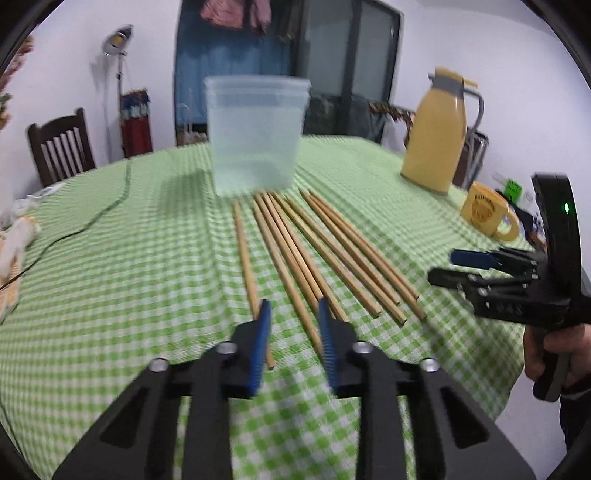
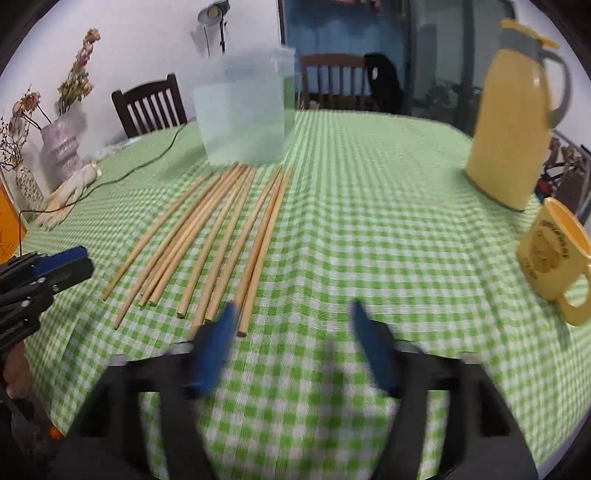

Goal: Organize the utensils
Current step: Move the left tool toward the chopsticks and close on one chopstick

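Before the blurred plastic tub [image 1: 256, 134], chopsticks [image 1: 295, 251] lie lengthwise, tips toward it; both grippers' jaws stand apart, empty.

You're in a home dining room: round table with green checked tablecloth [image 2: 369, 229], wooden dining chairs [image 1: 61, 146], yellow thermos jug [image 2: 511, 122] and yellow mug [image 2: 554, 258], vases of dried flowers [image 2: 61, 146], a floor lamp [image 1: 114, 40], clothes hanging by the doorway [image 1: 236, 13].

The right tool [image 2: 291, 347] is smeared by motion blur — its fingers' edges are unclear. The mug [image 2: 554, 258] print is unreadable, and the left tool [image 2: 44, 269] is cut off at the frame edge.
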